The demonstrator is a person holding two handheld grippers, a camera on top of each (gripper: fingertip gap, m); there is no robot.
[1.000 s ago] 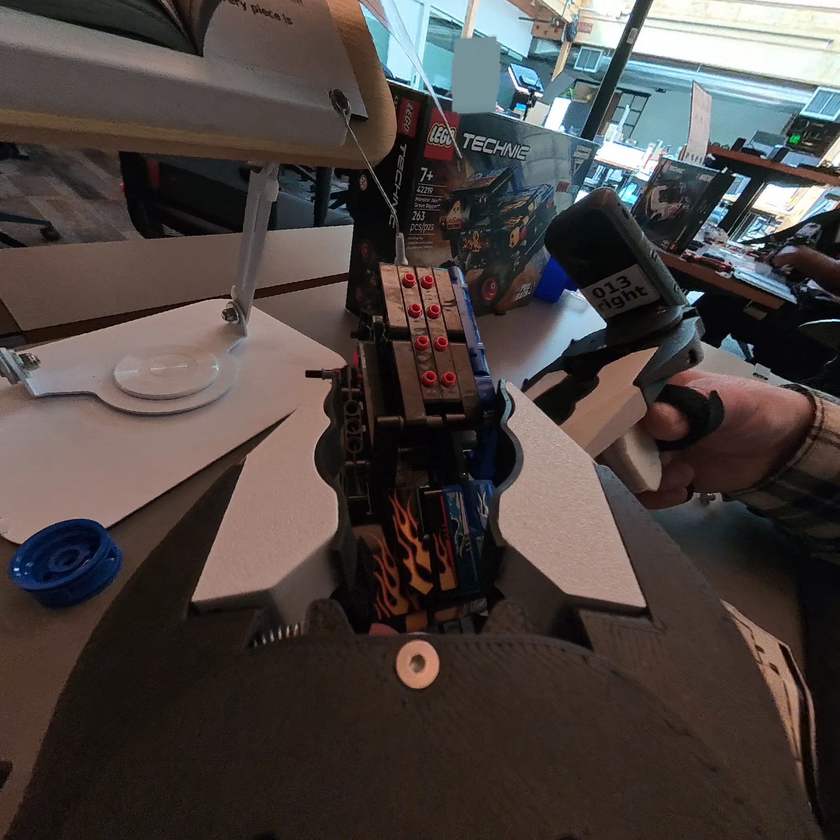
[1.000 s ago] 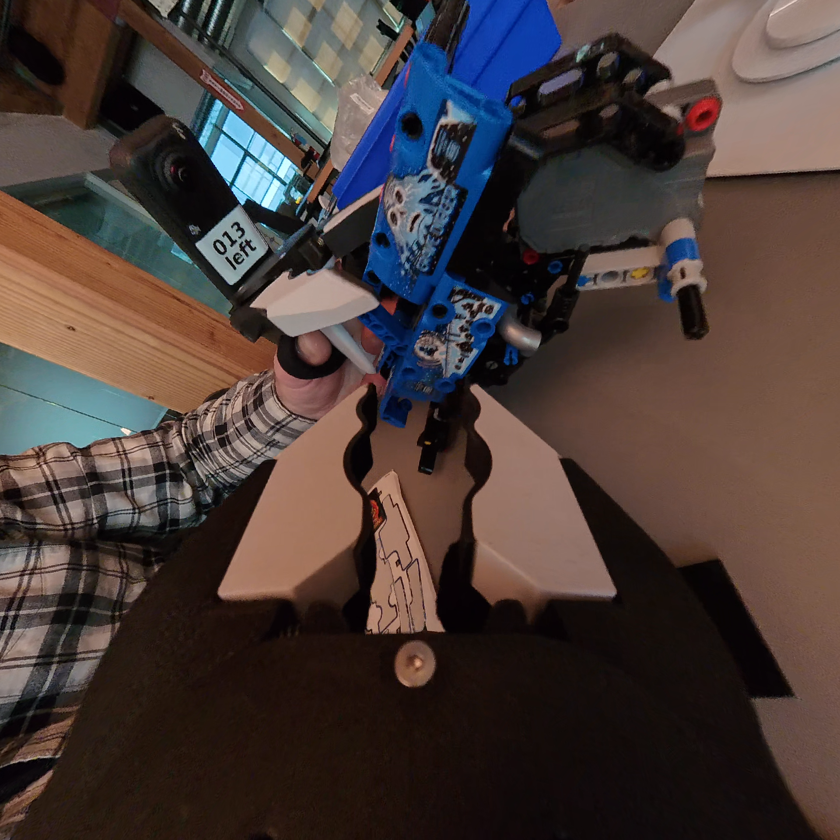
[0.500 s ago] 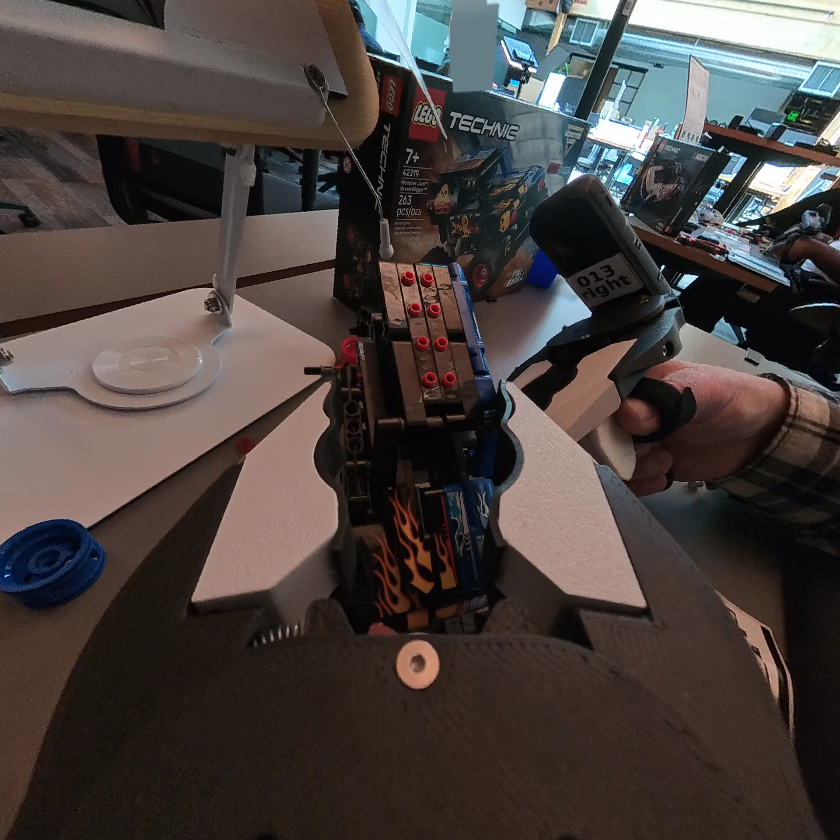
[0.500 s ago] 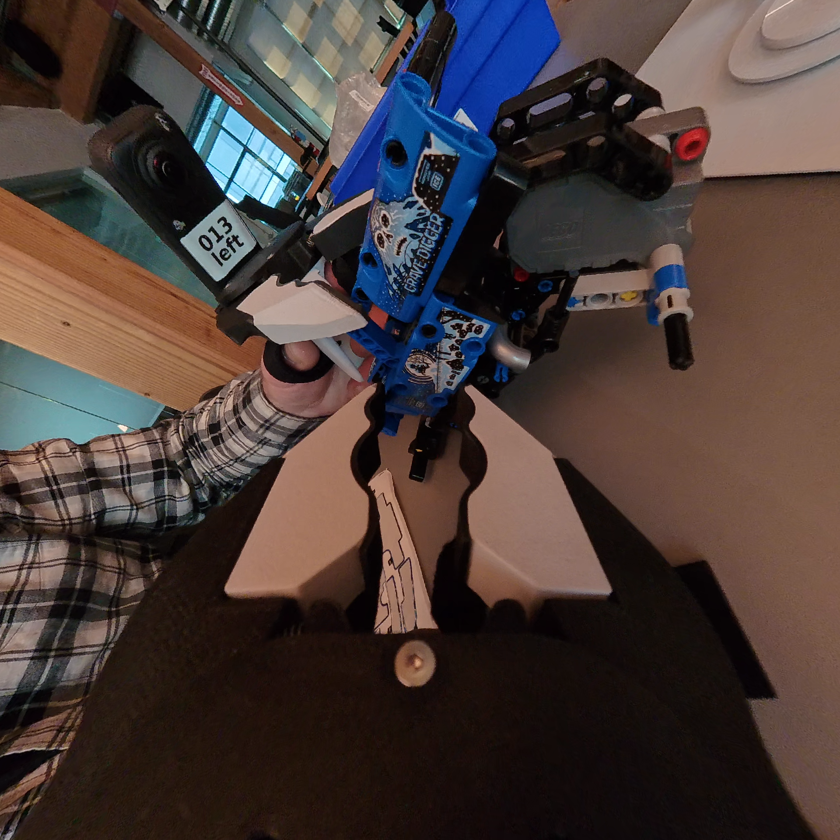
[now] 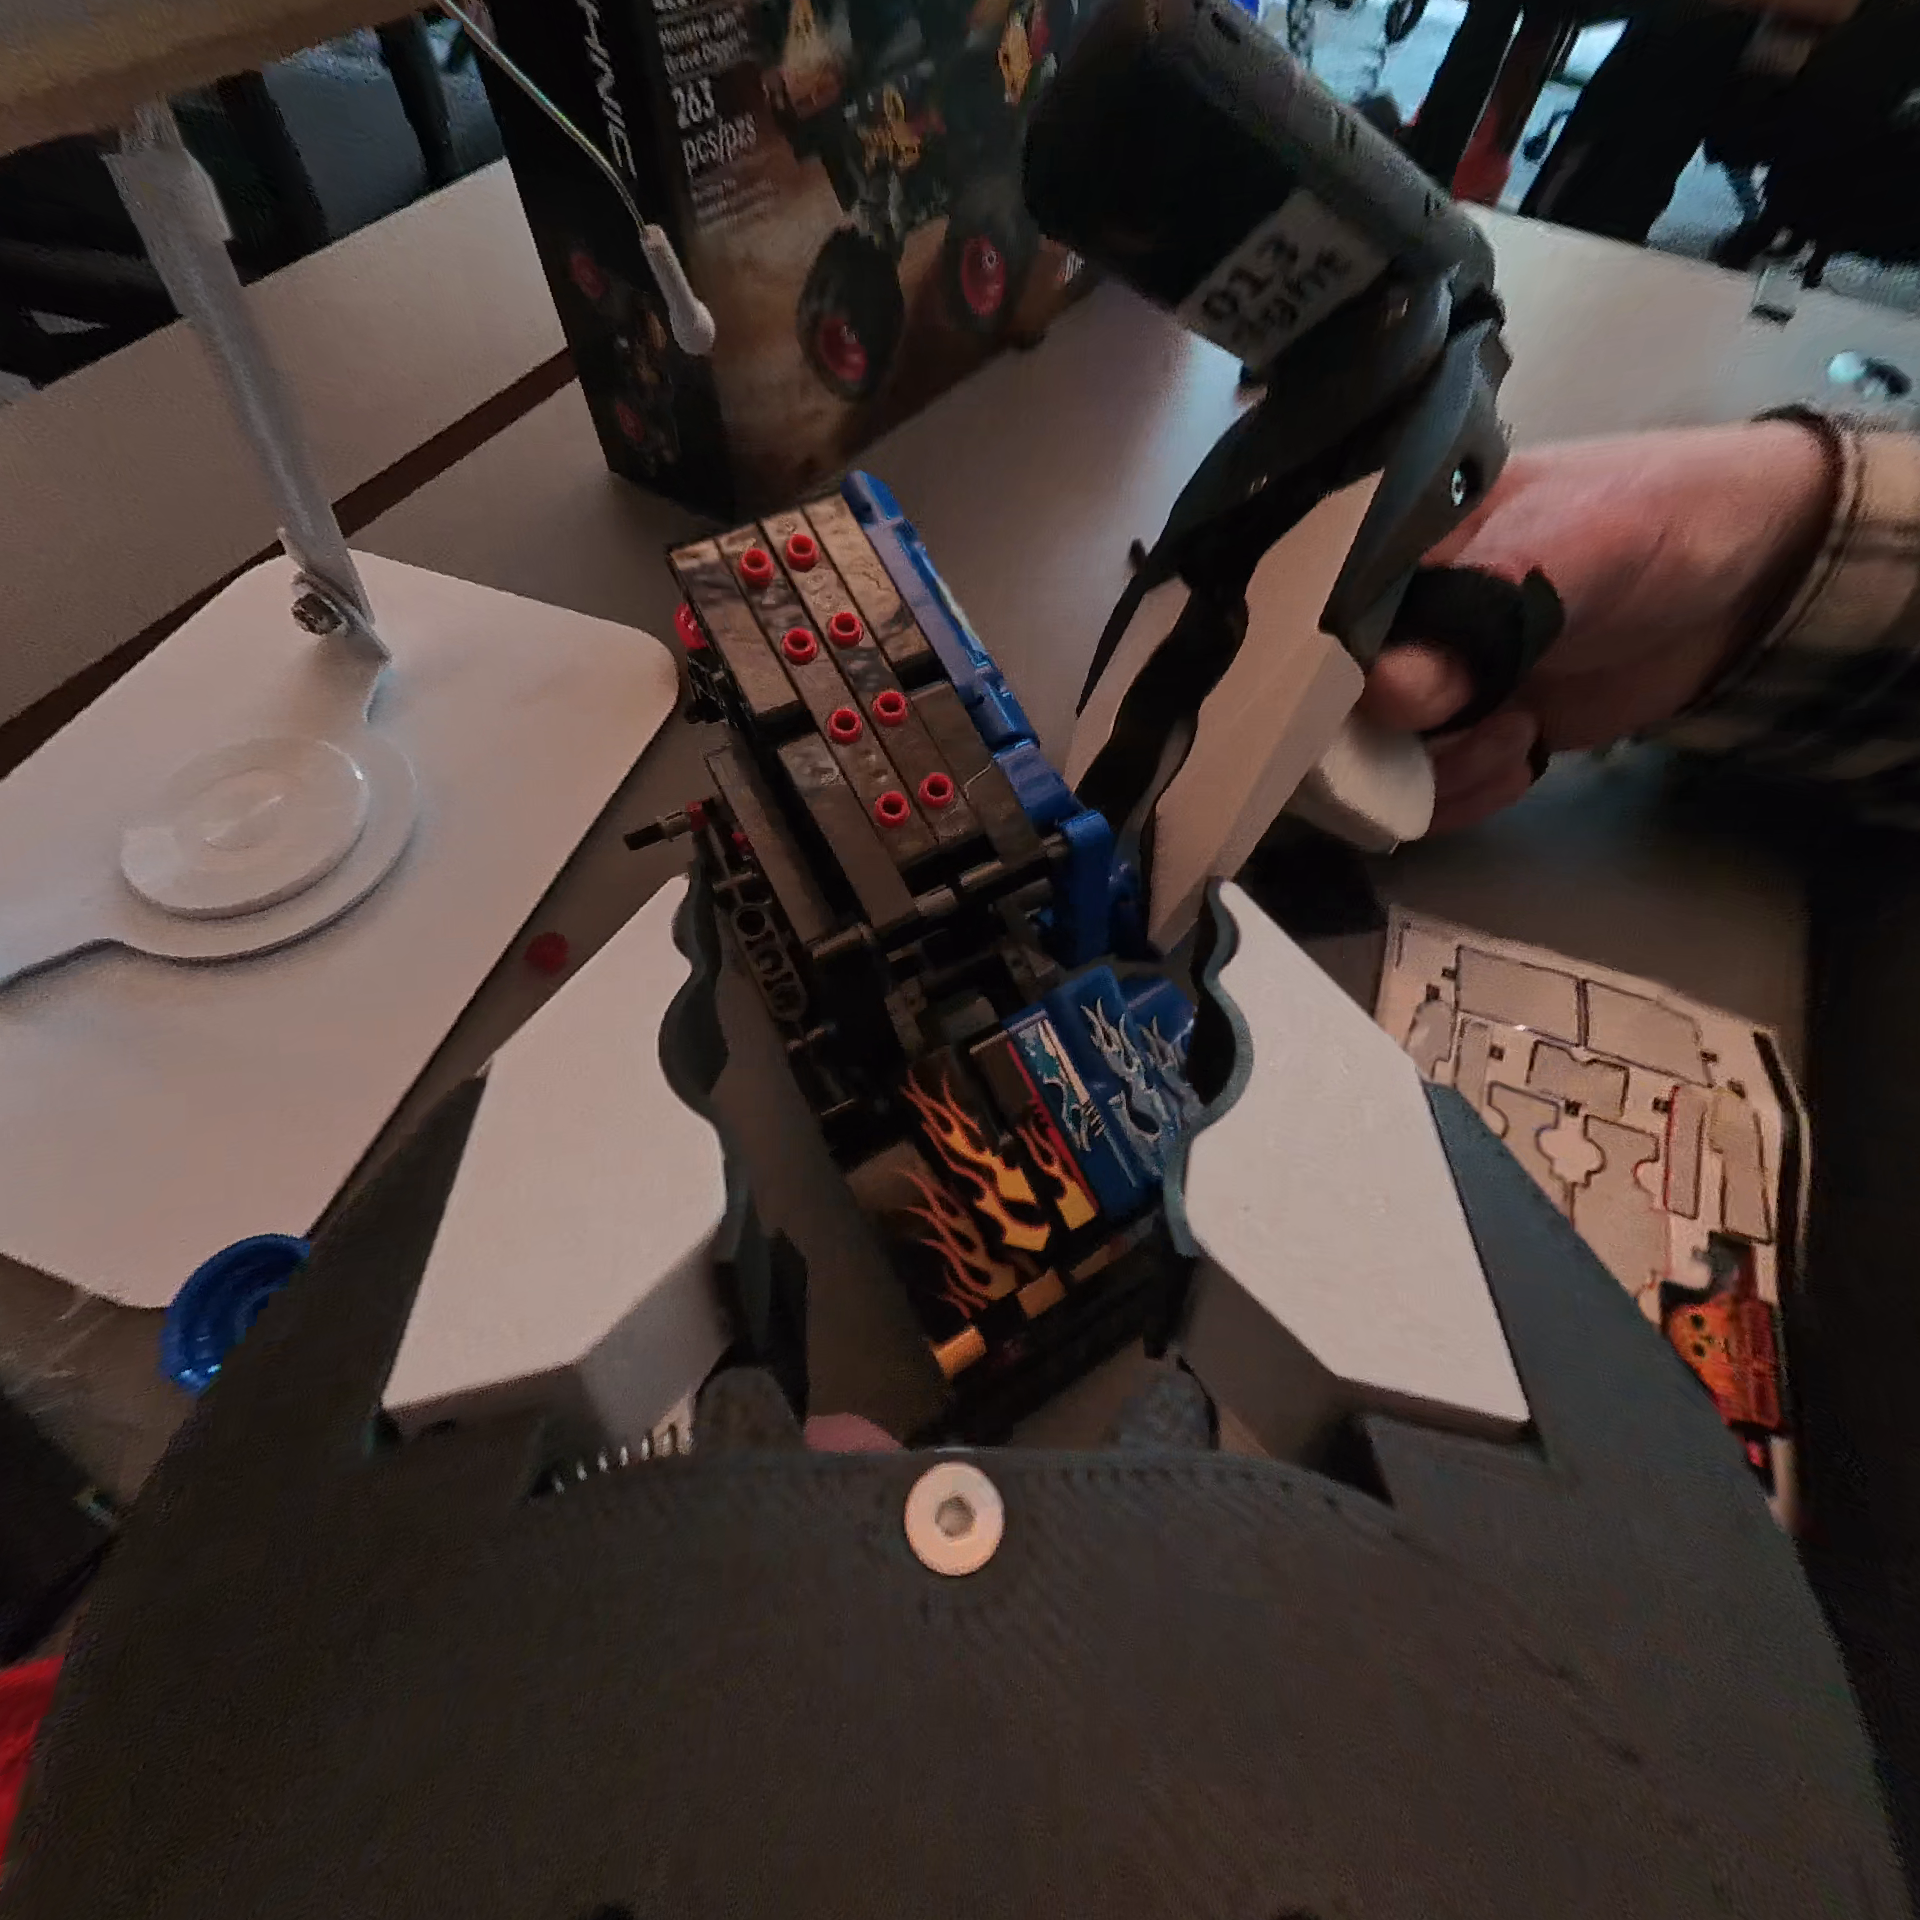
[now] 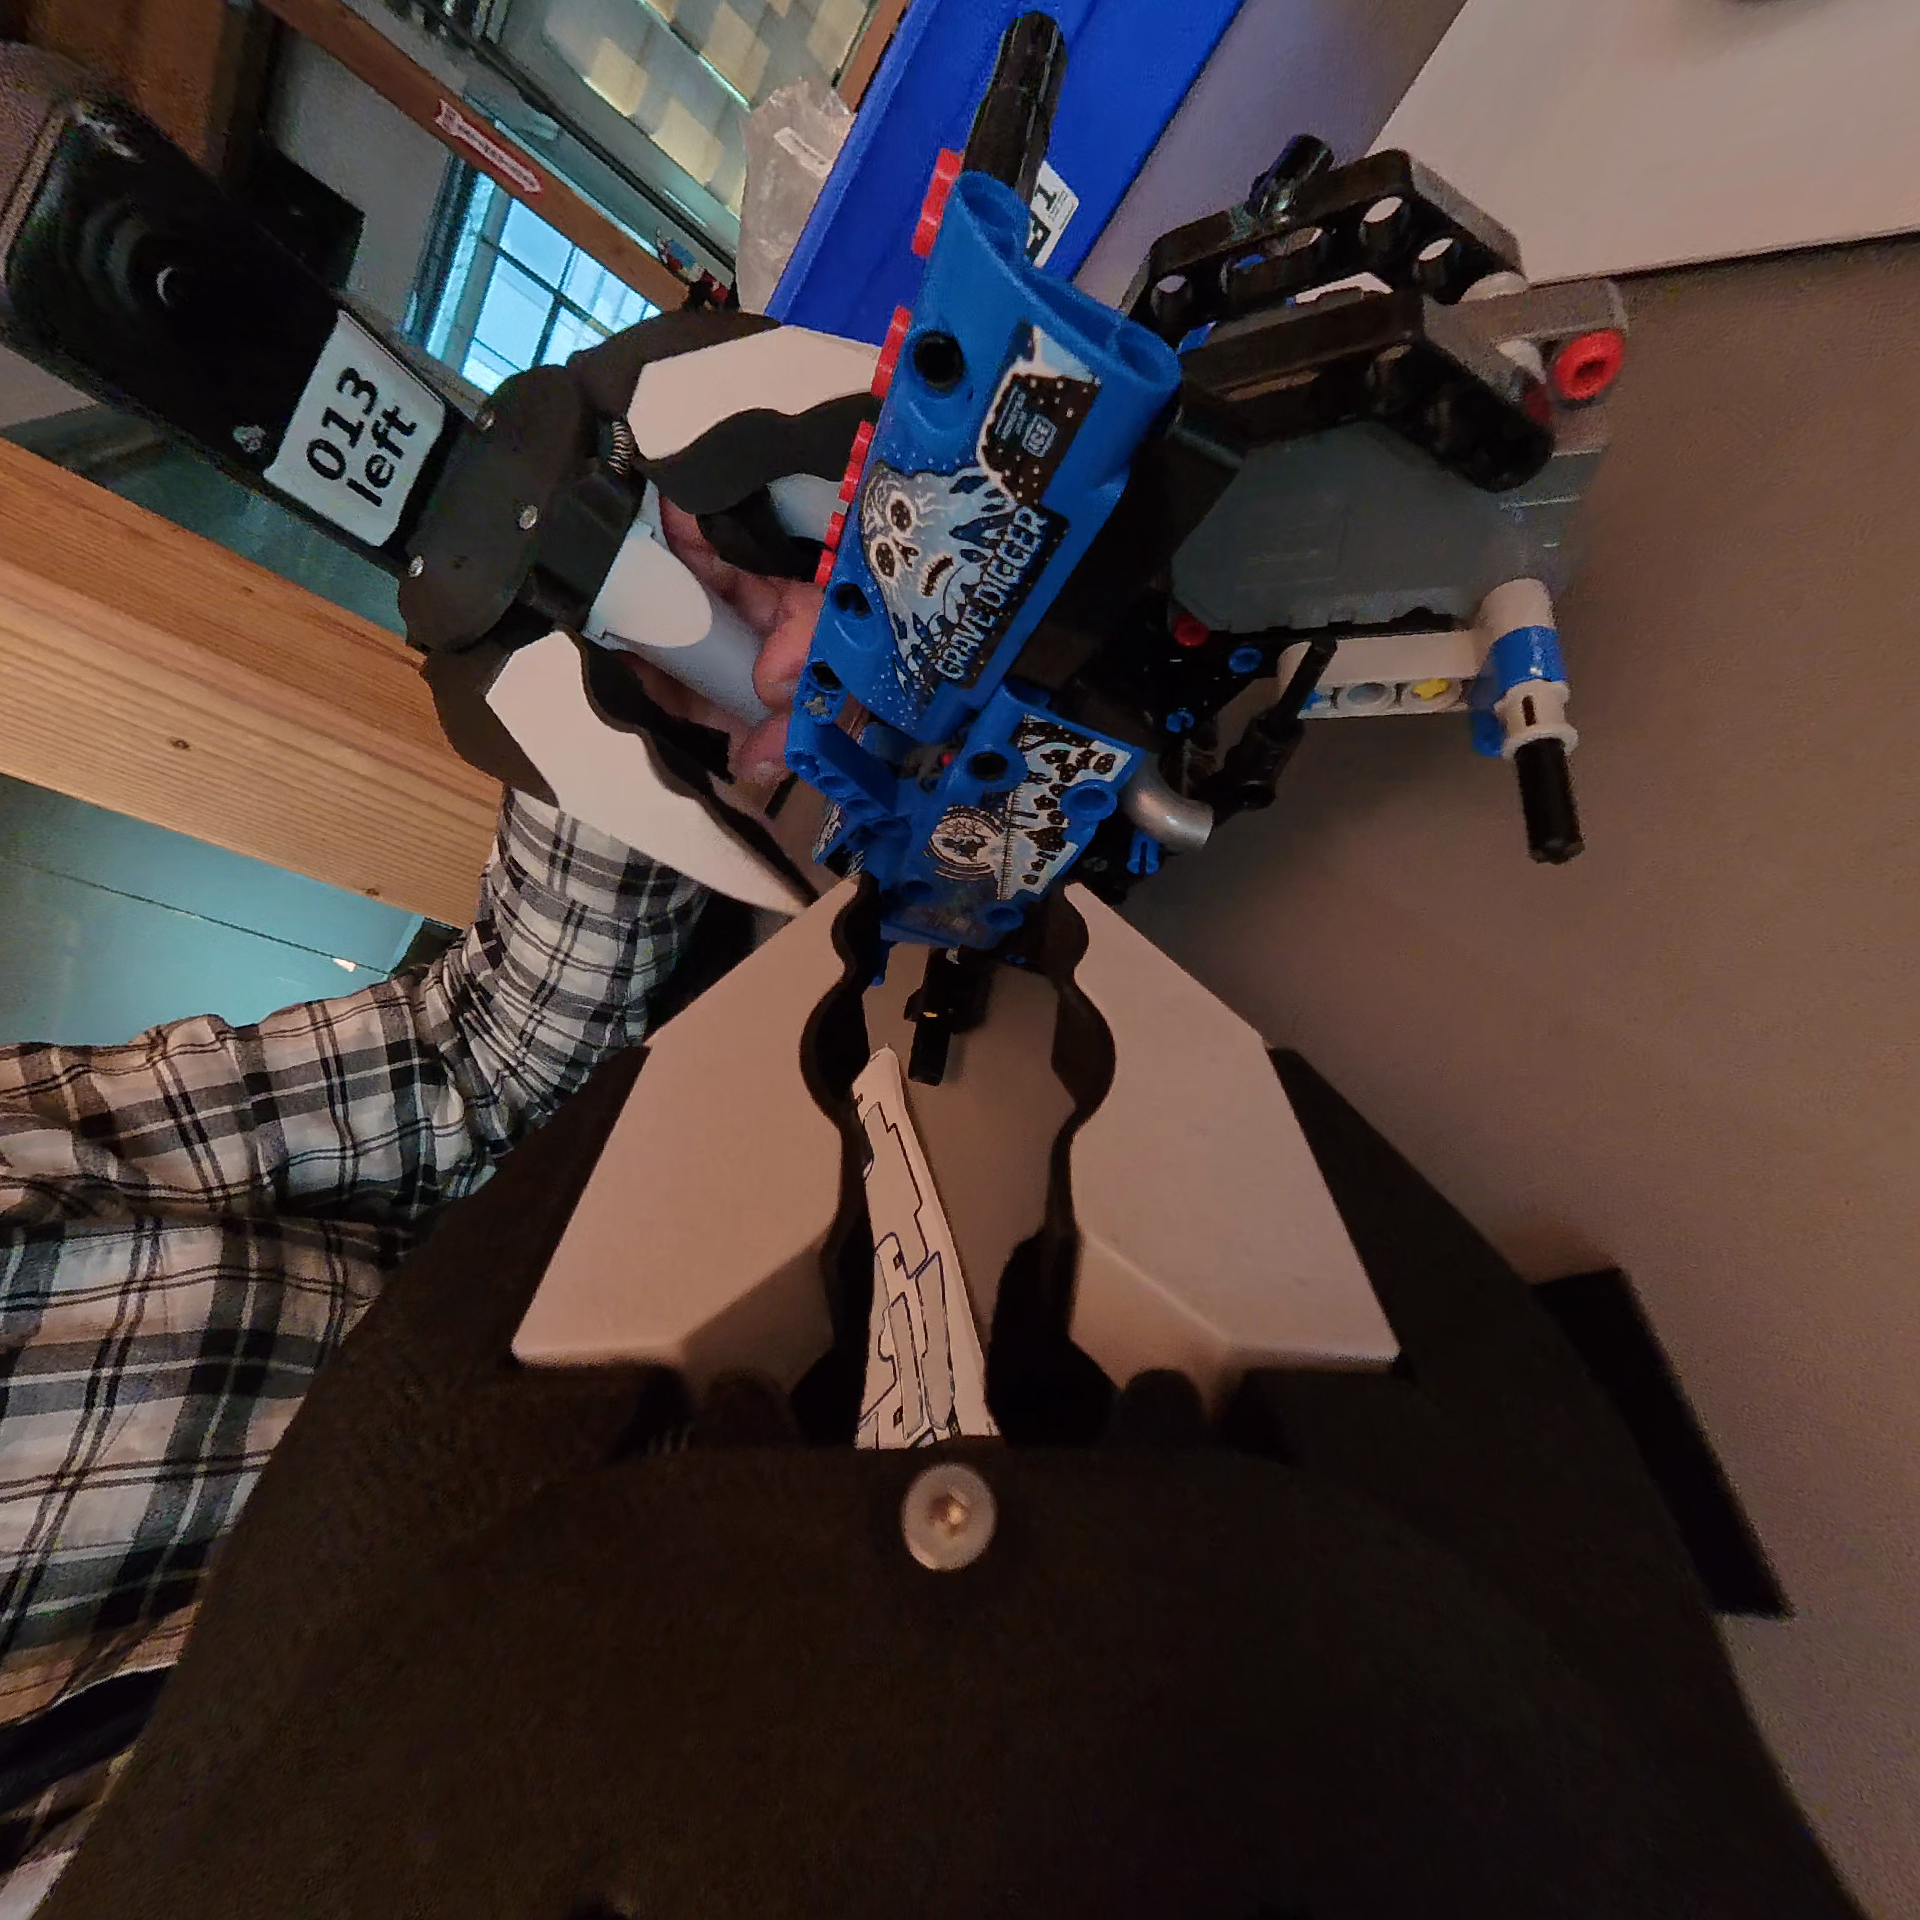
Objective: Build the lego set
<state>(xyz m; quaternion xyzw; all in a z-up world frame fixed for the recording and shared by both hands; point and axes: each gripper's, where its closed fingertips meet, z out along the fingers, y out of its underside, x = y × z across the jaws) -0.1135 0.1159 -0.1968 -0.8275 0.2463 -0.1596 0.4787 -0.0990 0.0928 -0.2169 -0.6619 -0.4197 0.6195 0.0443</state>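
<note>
Right now the lego truck (image 5: pixel 914 935), a black and blue build with red pins along its black top and flame stickers on its near end, sits between the fingers of the left gripper (image 5: pixel 951 997); the right-hand finger (image 5: pixel 1340 1164) presses its blue sticker panel, while the left-hand finger (image 5: pixel 582 1143) shows a gap beside the black frame, so whether the grasp is firm cannot be told. From the right wrist view the same truck (image 6: pixel 997 582) hangs above the grey tabletop (image 6: pixel 1558 1143), its blue side panels facing the camera and a black axle sticking out toward the right. The right gripper (image 6: pixel 951 935) has its fingertips clenched on the lower blue edge of the truck, and in the left wrist view its white fingers (image 5: pixel 1247 748) meet the truck's blue side. A sticker sheet (image 5: pixel 1600 1132) lies flat on the tabletop (image 5: pixel 1039 416) toward its right edge, just beside the left gripper. Toward the left edge a white stand base (image 5: pixel 312 883) rests on the tabletop, with a small red pin (image 5: pixel 545 951) near its corner and a blue wheel rim (image 5: pixel 223 1320) close to its near side. Farther back the set's box (image 5: pixel 790 229) stands upright.
</note>
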